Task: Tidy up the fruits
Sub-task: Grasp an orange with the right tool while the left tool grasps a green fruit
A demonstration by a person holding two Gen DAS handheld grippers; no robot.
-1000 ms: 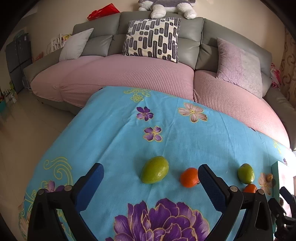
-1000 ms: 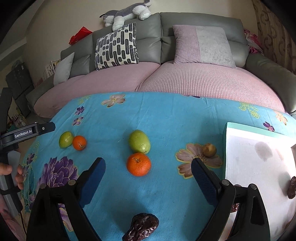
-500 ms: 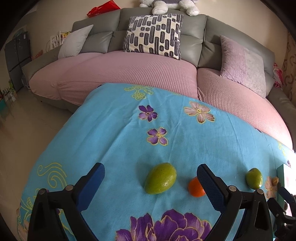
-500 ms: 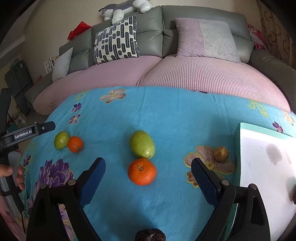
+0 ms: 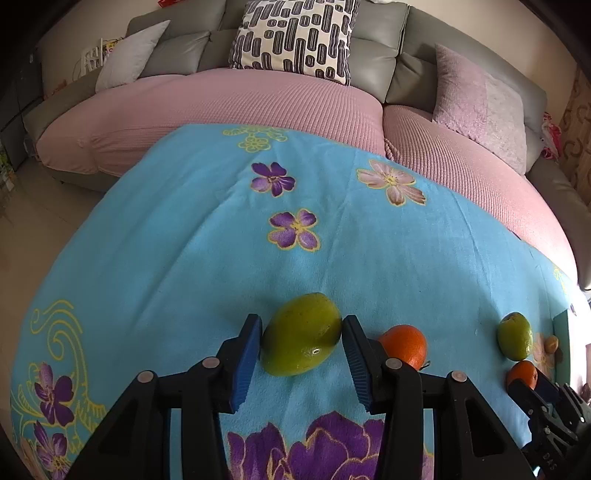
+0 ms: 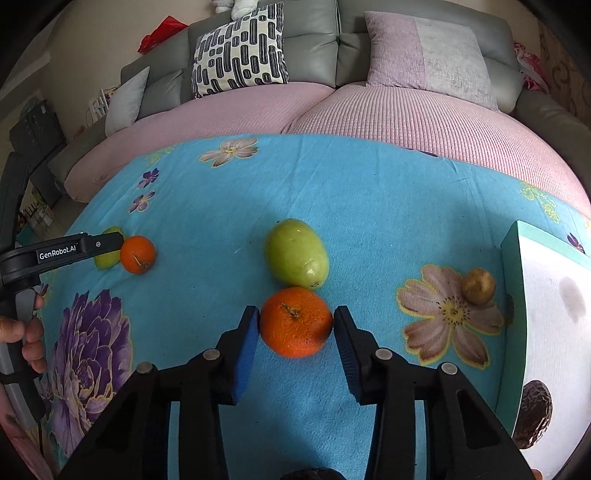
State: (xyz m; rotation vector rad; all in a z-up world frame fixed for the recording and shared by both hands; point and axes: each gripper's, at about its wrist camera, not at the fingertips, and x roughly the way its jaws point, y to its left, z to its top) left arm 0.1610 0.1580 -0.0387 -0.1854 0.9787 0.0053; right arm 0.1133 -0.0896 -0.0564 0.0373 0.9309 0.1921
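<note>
Blue floral cloth (image 5: 207, 258) covers the table. Behind it, grey sofa (image 5: 373, 55) with pink seat cover (image 5: 258, 99). On the sofa: black-and-white patterned cushion (image 5: 295, 37) centre, grey cushion (image 5: 133, 55) on the left, lilac cushion (image 5: 480, 110) on the right. Red bag (image 6: 159, 31) and plush toy (image 6: 236, 5) sit on the backrest.

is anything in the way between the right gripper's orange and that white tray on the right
Nothing visible blocks it. The right gripper has its pads against the orange. Between it and the white tray lies open blue cloth. The small brown fruit by the tray's edge sits farther back, and the green fruit is behind the orange.
</note>
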